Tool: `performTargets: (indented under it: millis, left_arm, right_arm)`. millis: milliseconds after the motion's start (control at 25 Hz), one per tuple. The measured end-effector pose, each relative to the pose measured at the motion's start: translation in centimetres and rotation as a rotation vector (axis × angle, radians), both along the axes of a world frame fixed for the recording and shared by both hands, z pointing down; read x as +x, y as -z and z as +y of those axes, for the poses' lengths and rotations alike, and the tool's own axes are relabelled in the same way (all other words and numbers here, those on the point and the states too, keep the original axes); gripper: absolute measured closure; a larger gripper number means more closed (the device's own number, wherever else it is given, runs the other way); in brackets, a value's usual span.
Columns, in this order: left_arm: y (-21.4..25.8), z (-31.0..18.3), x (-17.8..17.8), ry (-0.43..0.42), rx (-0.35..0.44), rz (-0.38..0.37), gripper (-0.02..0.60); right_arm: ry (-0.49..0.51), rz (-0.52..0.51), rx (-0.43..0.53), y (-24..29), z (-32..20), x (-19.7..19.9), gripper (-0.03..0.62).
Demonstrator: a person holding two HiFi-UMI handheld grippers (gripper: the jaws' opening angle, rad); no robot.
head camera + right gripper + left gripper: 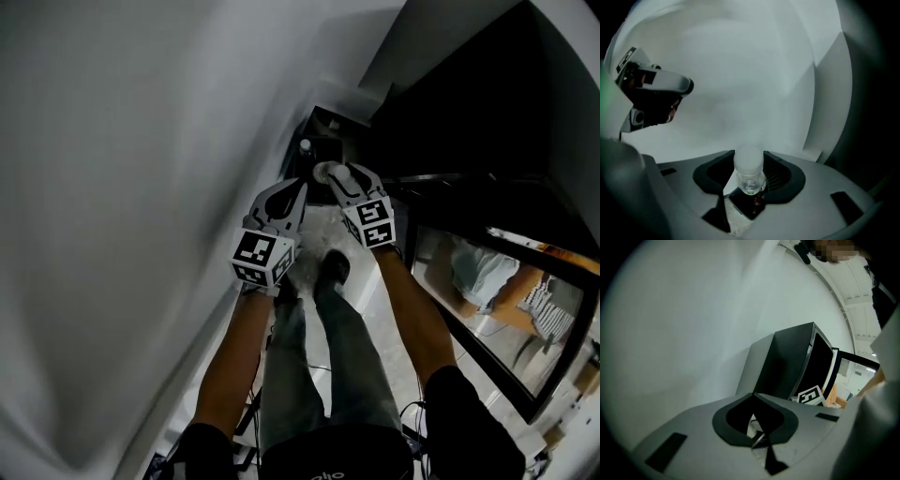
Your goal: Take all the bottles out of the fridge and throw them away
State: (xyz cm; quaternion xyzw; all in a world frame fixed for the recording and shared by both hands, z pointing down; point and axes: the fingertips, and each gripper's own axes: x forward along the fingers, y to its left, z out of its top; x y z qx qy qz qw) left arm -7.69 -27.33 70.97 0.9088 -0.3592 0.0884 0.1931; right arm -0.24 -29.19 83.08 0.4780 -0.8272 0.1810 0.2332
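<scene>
Step, I judge: carry to bin. Hold squeeze steady on bottle body, release only once over bin (none plainly in view).

My right gripper (339, 174): jaws wide, clamped on clear plastic bottle with white cap (749, 169), already outside black glass-door fridge (801, 362).

My left gripper (753, 399): jaws pinched together, empty.

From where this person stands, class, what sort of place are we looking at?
Probably an indoor kitchen or break-room corner, though it is hard to say which: a black fridge with a glass door stands beside a plain white wall, with a pale hard floor underfoot.
</scene>
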Motion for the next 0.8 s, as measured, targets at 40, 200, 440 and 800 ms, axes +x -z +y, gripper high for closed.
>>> performTargets:
  millis: [40, 200, 440, 800]
  left_arm:
    - [-1.4, 0.3, 0.1, 0.001, -0.013, -0.004, 0.575]
    - [-5.8, 2.1, -0.1, -0.006, -0.073, -0.037, 0.575]
    - [-7.7, 3.0, -0.7, 0.009, -0.103, -0.066, 0.575]
    - [-6.6, 2.7, -1.6, 0.027, -0.088, -0.049, 0.575]
  right_arm:
    - [0.004, 0.003, -0.021, -2.2, 0.1, -0.3, 0.396]
    - [0.016, 0.01, -0.101, -9.0, 1.4, -1.4, 0.396]
    - [0.043, 0.013, -0.157, -12.5, 2.5, -2.8, 0.396]
    - [0.01, -0.064, -0.102, -9.2, 2.0, -2.3, 0.39]
